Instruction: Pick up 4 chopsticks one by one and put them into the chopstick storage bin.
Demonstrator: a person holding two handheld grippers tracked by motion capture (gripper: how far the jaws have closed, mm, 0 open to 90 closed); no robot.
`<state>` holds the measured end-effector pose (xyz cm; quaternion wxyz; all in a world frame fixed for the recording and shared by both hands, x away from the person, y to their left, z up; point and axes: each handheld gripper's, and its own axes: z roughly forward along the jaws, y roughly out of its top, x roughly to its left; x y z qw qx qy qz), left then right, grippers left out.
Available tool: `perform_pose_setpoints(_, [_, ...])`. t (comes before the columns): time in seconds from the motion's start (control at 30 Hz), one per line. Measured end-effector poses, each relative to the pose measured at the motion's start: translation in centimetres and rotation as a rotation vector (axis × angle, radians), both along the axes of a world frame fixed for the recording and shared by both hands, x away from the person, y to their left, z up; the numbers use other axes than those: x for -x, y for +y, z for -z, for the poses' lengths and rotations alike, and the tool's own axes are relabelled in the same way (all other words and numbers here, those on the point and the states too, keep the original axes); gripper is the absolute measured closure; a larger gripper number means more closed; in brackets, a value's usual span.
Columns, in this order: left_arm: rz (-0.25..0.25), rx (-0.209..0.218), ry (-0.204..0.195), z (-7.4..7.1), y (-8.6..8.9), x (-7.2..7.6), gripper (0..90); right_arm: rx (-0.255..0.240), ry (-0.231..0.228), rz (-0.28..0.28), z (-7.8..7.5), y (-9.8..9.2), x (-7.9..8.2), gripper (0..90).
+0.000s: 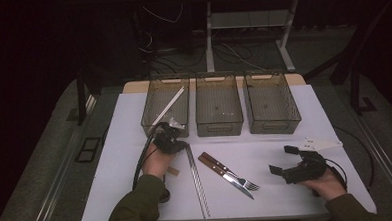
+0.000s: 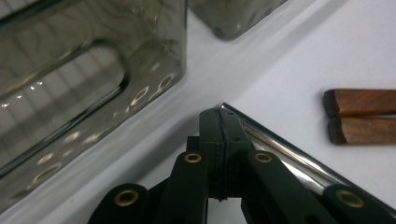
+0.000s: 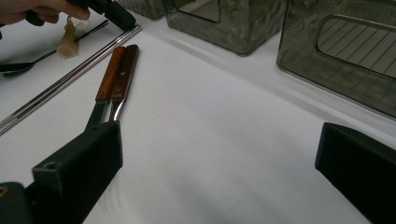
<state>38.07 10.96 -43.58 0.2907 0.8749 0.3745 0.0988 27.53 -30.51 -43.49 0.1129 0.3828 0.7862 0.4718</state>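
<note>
No readable text, label or number anywhere.

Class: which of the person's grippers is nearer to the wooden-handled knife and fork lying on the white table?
Left. The left gripper sits just beyond and left of the wooden-handled knife and fork, at the metal chopsticks. The right gripper rests farther off, to their right.

The worktop (image 1: 284, 116) is white and brightly lit, while the room around it lies in near darkness. Beyond its far edge stands a pale metal frame (image 1: 245, 19) with 2 legs on the grey floor (image 1: 45, 147). Loose cables (image 1: 191, 53) trail on the floor near the frame's feet. To the left of the worktop, a dark post (image 1: 81, 98) rises from the floor.
</note>
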Motion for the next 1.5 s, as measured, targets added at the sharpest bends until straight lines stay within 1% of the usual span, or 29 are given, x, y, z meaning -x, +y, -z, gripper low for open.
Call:
perform_pose_setpoints(0.03, [0.003, 0.003, 0.003, 0.0, -0.2, -0.1, 89.5, -0.001, 0.000, 0.000, 0.0, 0.0, 0.0, 0.9])
perform_pose_setpoints(0.07, [0.010, -0.004, 0.004, 0.0, -0.4, -0.1, 89.5, -0.001, 0.001, 0.000, 0.0, 0.0, 0.0, 0.8])
perform_pose_setpoints(0.2, [0.009, 0.010, -0.001, 0.1, -1.0, -0.3, 89.5, -0.001, 0.001, -0.001, 0.0, 0.0, 0.0, 0.8])
perform_pose_setpoints(0.23, [0.011, 0.004, 0.000, 0.1, -1.1, -0.4, 89.5, -0.002, 0.001, -0.001, 0.0, 0.0, 0.0, 0.8])
perform_pose_setpoints(0.4, [0.016, 0.005, -0.005, 0.1, -1.6, -0.8, 89.5, -0.001, 0.002, -0.001, 0.0, 0.0, 0.0, 0.9])
perform_pose_setpoints(0.63, [0.029, -0.009, -0.009, 0.0, -2.4, -1.2, 89.5, -0.002, 0.002, -0.001, 0.0, 0.0, 0.0, 0.9])
perform_pose_setpoints(0.77, [0.029, -0.009, -0.014, 0.0, -2.5, -1.0, 89.3, -0.002, 0.002, -0.002, 0.0, 0.0, 0.0, 0.8])
perform_pose_setpoints(0.83, [0.023, -0.008, -0.026, -0.3, -2.4, -0.8, 84.1, -0.002, 0.001, -0.003, 0.0, 0.0, 0.0, 0.9])
perform_pose_setpoints(0.93, [0.003, 0.010, -0.038, -0.8, -2.2, -0.3, 77.4, -0.002, 0.001, -0.003, 0.0, 0.0, 0.0, 0.9])
perform_pose_setpoints(1.0, [-0.020, 0.026, -0.041, -1.1, -2.0, 0.1, 72.5, -0.002, 0.002, -0.002, 0.0, 0.0, 0.1, 0.9])
perform_pose_setpoints(1.07, [-0.029, 0.047, -0.030, -1.1, -2.0, 0.2, 66.5, -0.001, 0.002, -0.002, 0.0, 0.0, 0.1, 0.9])
perform_pose_setpoints(1.1, [-0.041, 0.055, -0.024, -1.1, -2.2, 0.3, 63.2, 0.000, 0.002, -0.002, 0.0, 0.0, 0.1, 0.9])
perform_pose_setpoints(1.2, [-0.064, 0.055, -0.016, -0.8, -2.7, 0.3, 57.1, 0.002, 0.002, -0.003, 0.0, 0.0, 0.1, 0.9])
perform_pose_setpoints(1.27, [-0.080, 0.056, -0.009, -0.5, -3.1, 0.3, 55.4, 0.000, 0.002, -0.002, -0.1, 0.0, 0.1, 0.8])
perform_pose_setpoints(1.33, [-0.082, 0.046, 0.007, -0.3, -3.3, 0.4, 54.8, 0.000, 0.001, -0.002, -0.1, 0.0, 0.1, 0.9])
perform_pose_setpoints(1.37, [-0.079, 0.036, 0.006, -0.1, -3.4, 0.4, 54.5, -0.001, 0.000, -0.002, 0.0, 0.0, 0.0, 0.9])
perform_pose_setpoints(1.43, [-0.090, 0.035, 0.012, 0.2, -3.7, 0.4, 54.2, 0.000, 0.001, -0.003, -0.1, 0.0, 0.1, 0.9])
perform_pose_setpoints(1.5, [-0.089, 0.012, 0.000, 0.1, -4.0, 0.6, 54.0, 0.000, 0.001, -0.004, -0.1, 0.1, 0.1, 0.8])
